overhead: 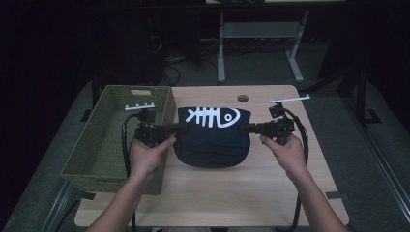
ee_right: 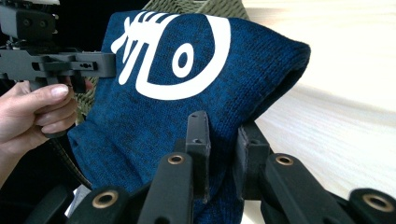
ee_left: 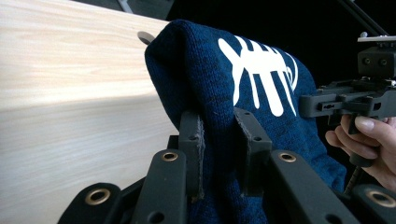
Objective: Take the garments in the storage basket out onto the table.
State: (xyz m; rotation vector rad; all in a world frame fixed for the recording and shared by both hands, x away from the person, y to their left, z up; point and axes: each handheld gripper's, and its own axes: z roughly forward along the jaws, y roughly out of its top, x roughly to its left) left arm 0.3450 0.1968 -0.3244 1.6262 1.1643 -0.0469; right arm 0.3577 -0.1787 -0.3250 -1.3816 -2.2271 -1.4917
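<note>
Navy knitted garment [overhead: 212, 137] lies folded at the middle of the pale wooden desk [overhead: 251, 193], a white fish-skeleton print on its upper face; no lettering or brand can be read on it. The left gripper [overhead: 180, 128] has its fingers [ee_left: 192, 140] pinching the garment's left edge, knit bunched between them. The right gripper [overhead: 245, 128] does likewise on the right edge, fingers [ee_right: 200, 135] closed on a fold. An olive woven basket [overhead: 111, 145] stands just beside the garment, at the desk's left side.
</note>
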